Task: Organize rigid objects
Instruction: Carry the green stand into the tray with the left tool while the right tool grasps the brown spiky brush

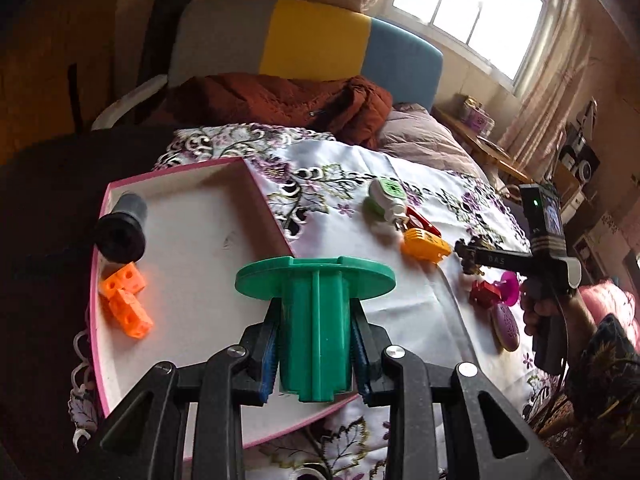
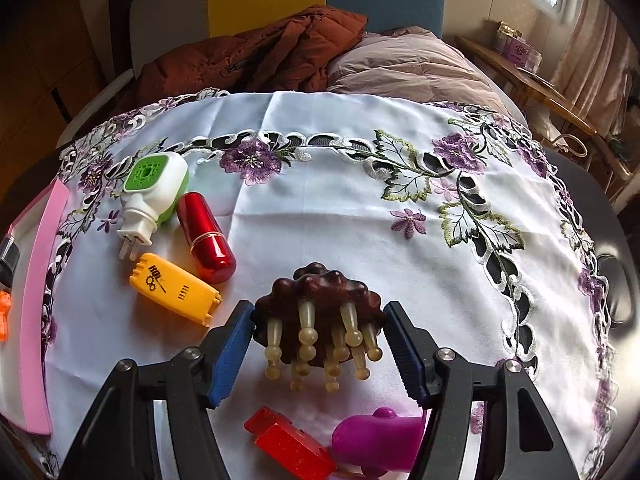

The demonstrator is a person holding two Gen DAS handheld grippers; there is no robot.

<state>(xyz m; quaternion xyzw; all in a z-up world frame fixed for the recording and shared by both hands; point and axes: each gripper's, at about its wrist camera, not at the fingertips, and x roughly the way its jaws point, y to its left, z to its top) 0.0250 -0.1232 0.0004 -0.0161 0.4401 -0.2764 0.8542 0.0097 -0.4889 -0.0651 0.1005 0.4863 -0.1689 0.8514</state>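
Note:
My left gripper [image 1: 316, 344] is shut on a green plastic spool [image 1: 316, 312] and holds it above the near edge of the pink-rimmed white tray [image 1: 208, 232]. In the tray lie a black cylinder [image 1: 120, 228] and orange holed cubes [image 1: 126, 304]. My right gripper [image 2: 320, 344] is shut on a dark brown wooden massager with pale pegs [image 2: 320, 312], held over the embroidered tablecloth [image 2: 360, 200]. On the cloth lie a green-and-white plug-in device [image 2: 152, 196], a red metallic tube [image 2: 206, 236], a yellow case [image 2: 174, 288], a red block [image 2: 288, 444] and a magenta object [image 2: 376, 440].
The table is round with dark edges. A chair with a rust-coloured jacket [image 1: 280, 100] and a pale quilt [image 2: 412, 64] stands behind it. A purple oval object [image 1: 506, 326] lies near the right hand in the left wrist view. A wooden side table [image 2: 532, 84] is at the right.

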